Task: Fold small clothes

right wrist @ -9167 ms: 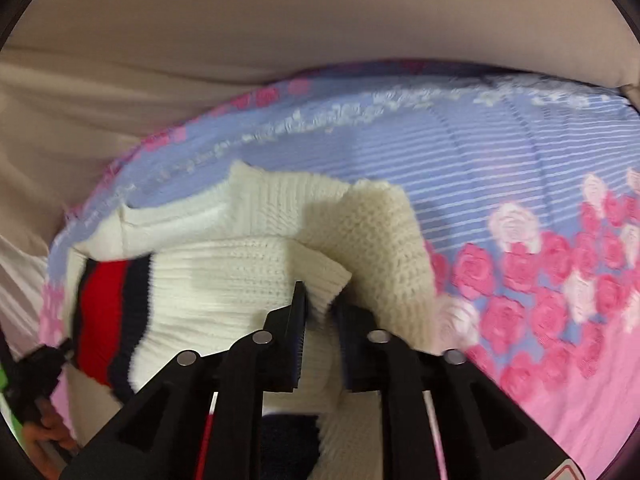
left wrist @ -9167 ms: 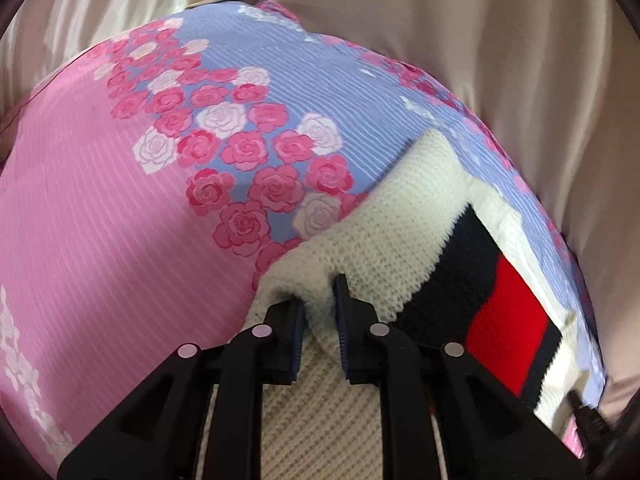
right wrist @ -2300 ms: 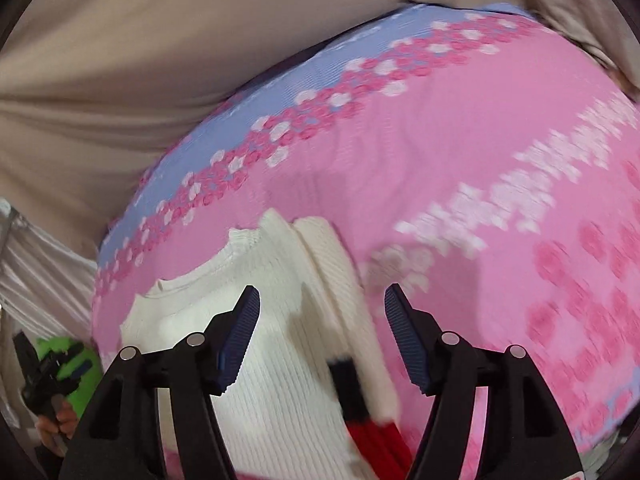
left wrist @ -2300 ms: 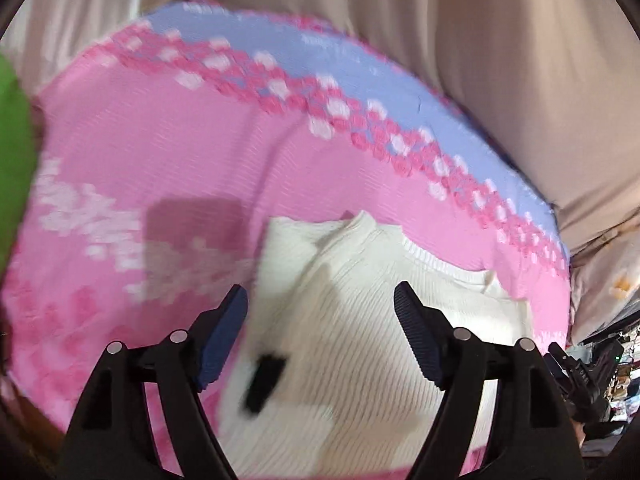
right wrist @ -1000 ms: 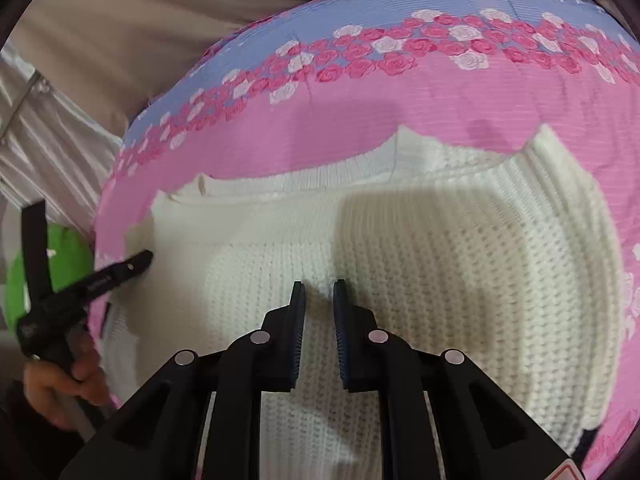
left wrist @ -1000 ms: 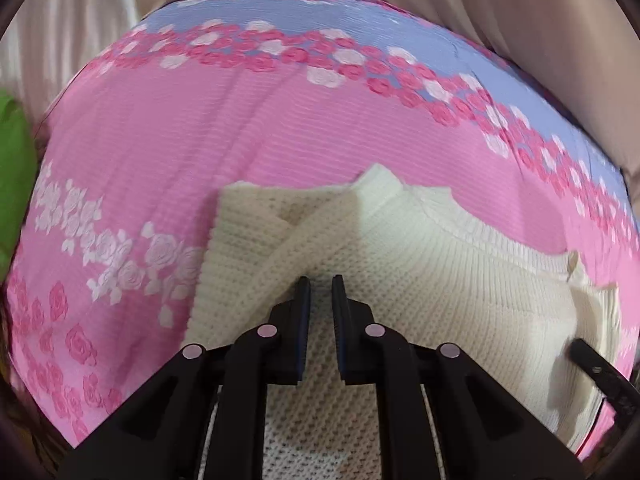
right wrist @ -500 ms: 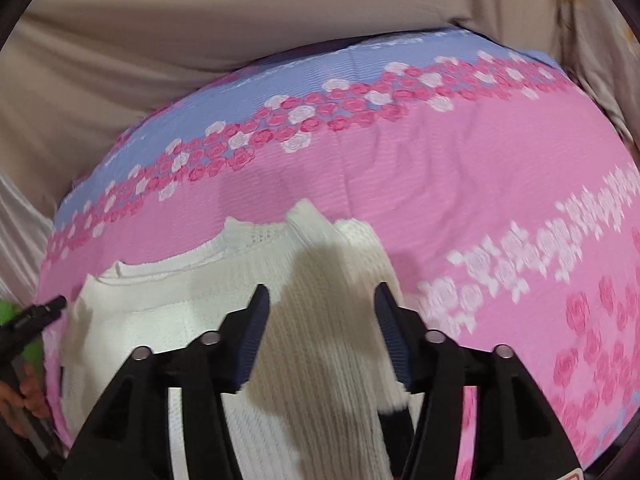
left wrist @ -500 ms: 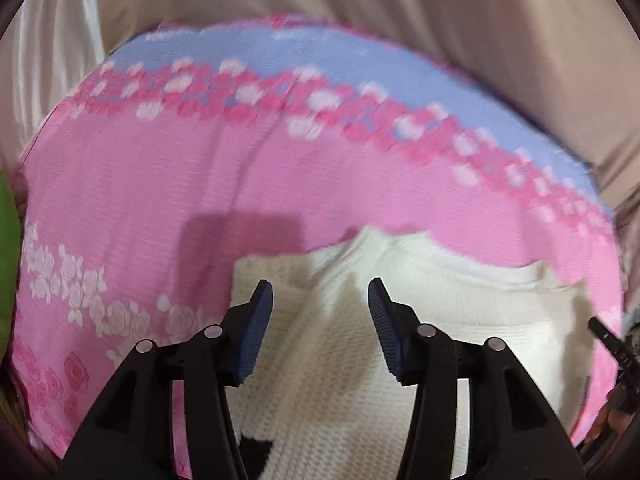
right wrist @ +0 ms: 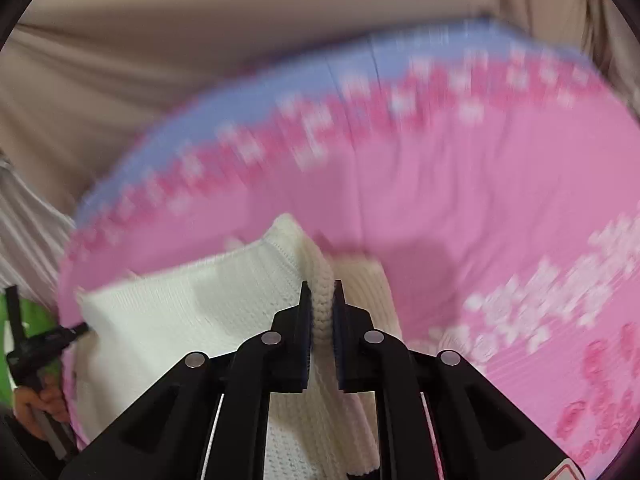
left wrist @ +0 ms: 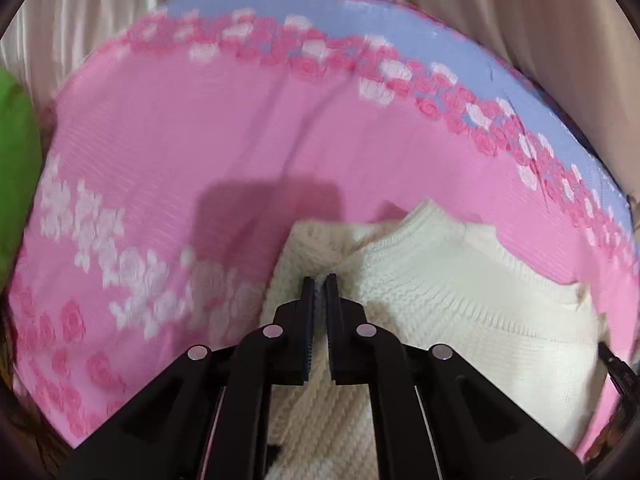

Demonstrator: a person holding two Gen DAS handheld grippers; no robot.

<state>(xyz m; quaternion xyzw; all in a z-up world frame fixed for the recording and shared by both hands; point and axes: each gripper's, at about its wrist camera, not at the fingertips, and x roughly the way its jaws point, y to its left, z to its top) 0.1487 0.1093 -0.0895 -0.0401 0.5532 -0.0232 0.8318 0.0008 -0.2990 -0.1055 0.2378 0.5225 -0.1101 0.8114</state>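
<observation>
A cream knitted sweater (left wrist: 460, 292) lies folded on the pink and blue rose-patterned bedspread (left wrist: 180, 152). My left gripper (left wrist: 319, 280) is shut on a fold of the sweater at its left side. In the right wrist view the sweater (right wrist: 192, 320) spreads to the left, and my right gripper (right wrist: 320, 292) is shut on a thick knitted edge at the sweater's right side. The pinched edge stands up between the jaws. The left gripper's tip (right wrist: 76, 330) touches the sweater's far left edge there.
Beige curtain fabric (right wrist: 200, 60) hangs behind the bed. A green object (left wrist: 16, 152) sits at the left edge of the bed. The bedspread (right wrist: 500, 200) stretches right of the sweater. The right gripper's tip (left wrist: 616, 364) shows at the right edge.
Half a second ago both grippers were open above the sweater. Now both have come down and shut on its knitted edges, left and right. The views are blurred by motion.
</observation>
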